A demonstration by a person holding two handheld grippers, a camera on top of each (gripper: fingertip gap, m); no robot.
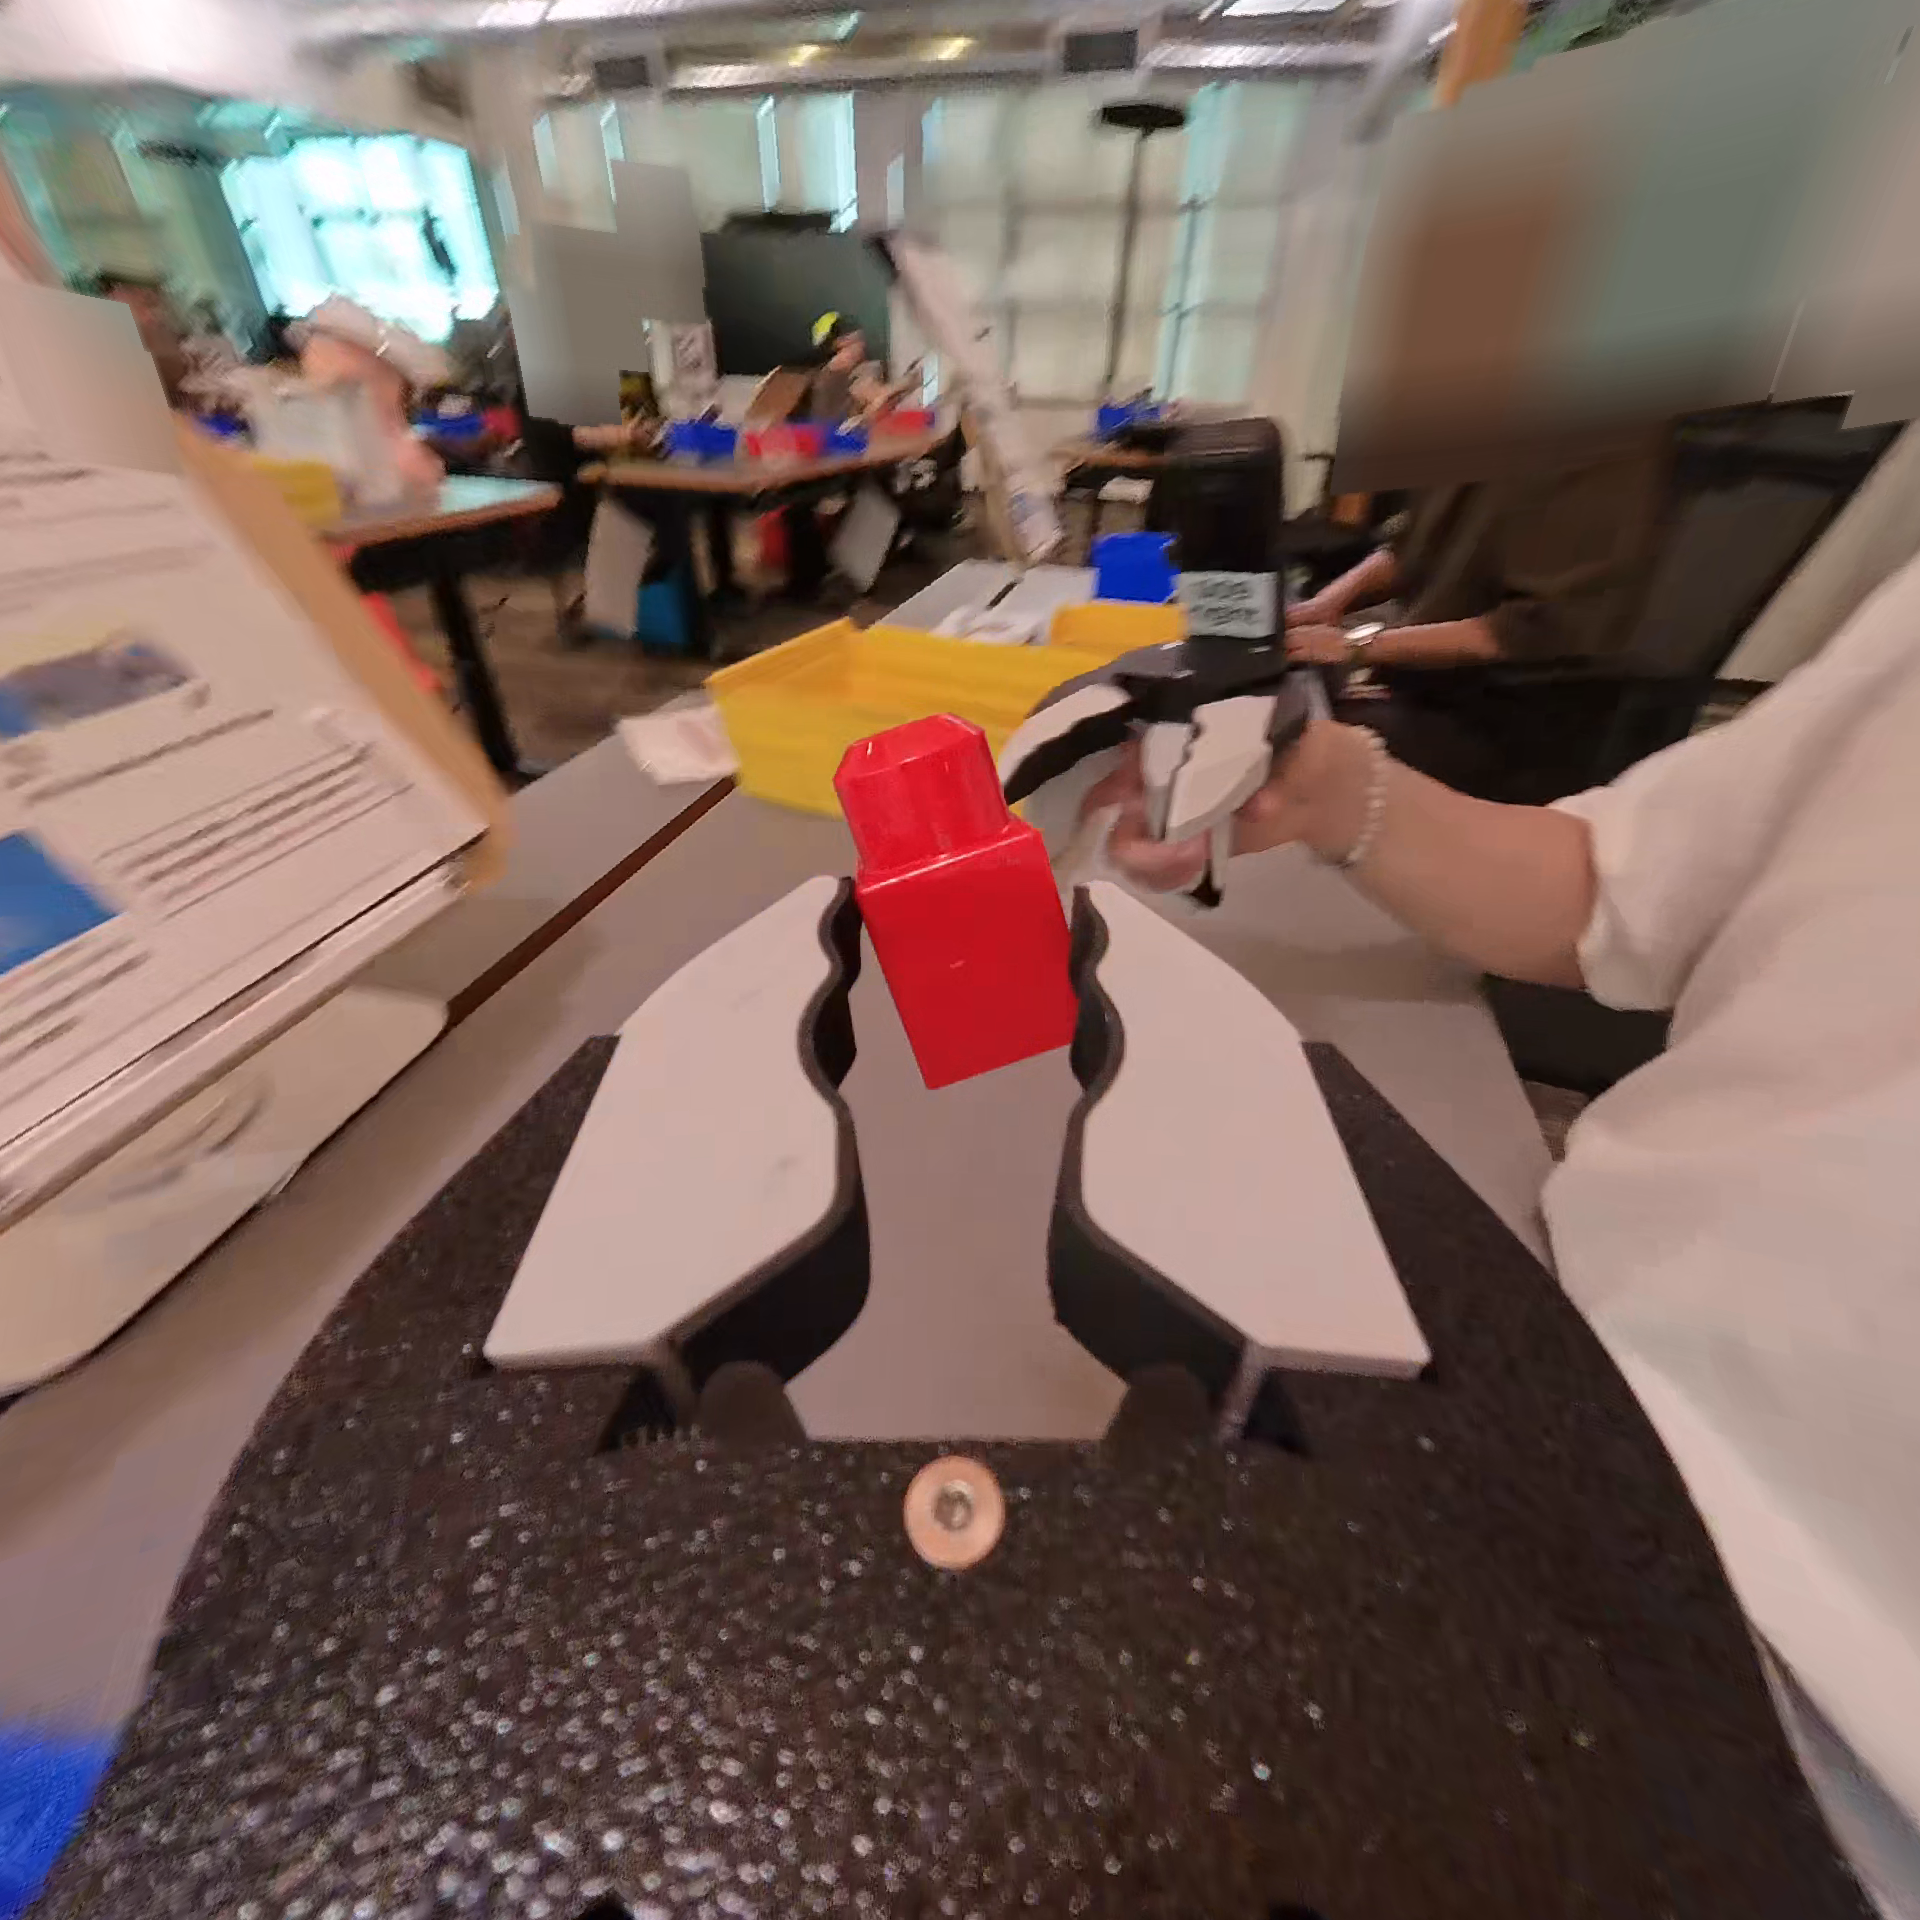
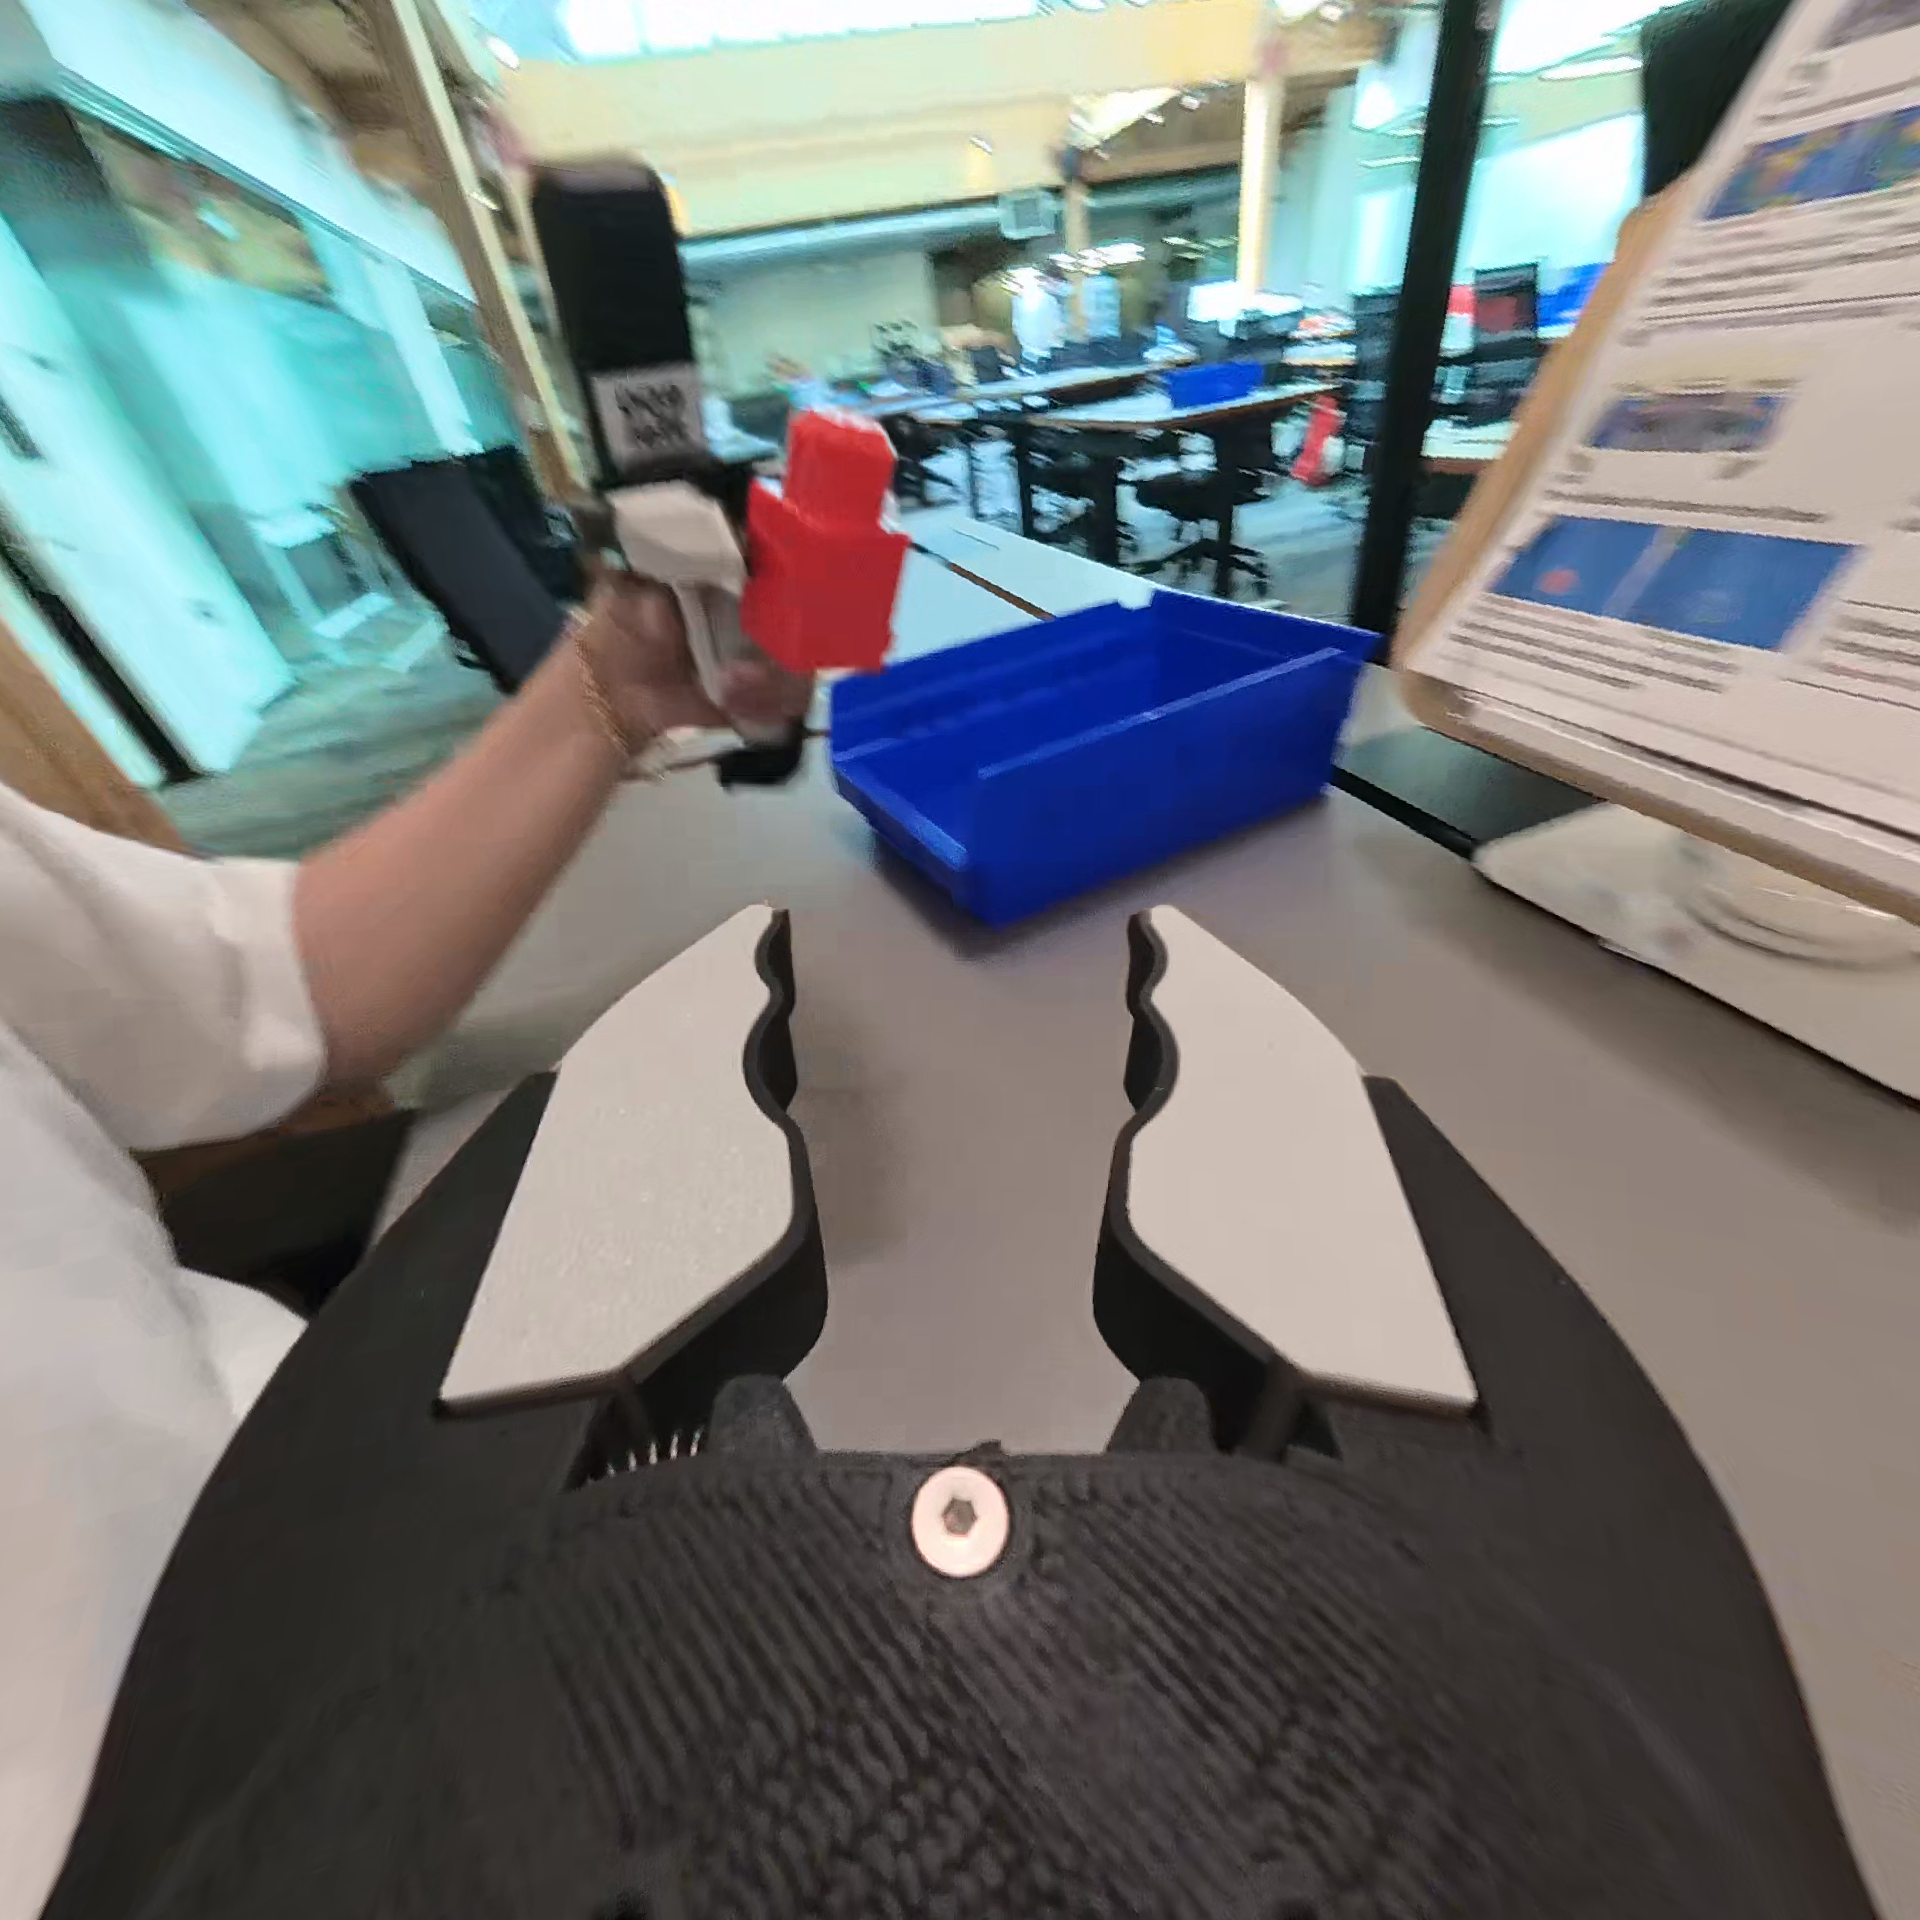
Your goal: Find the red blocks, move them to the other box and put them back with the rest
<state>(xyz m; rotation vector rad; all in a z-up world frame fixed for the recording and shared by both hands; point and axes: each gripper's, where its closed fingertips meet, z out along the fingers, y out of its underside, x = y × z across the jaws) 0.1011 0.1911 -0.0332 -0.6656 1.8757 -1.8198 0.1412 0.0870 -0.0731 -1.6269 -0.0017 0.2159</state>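
so, left wrist view: left hand-held gripper (image 1: 961, 935) pinches a red block (image 1: 961, 914) in the air, pads pressing both sides; yellow box (image 1: 883, 707) behind. right wrist view: right hand-held gripper (image 2: 961, 966) wide open, w/ nothing, above counter (image 2: 1403, 1091); only here the blue box (image 2: 1091, 748) shows, seems empty. transfer probably midway.

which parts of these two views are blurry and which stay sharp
Left wrist view: its own tongs and the red block are sharp; the poster board, yellow bin and far tongs are smeared. Right wrist view: near tongs crisp; blue bin and raised block streaked; edges bow.
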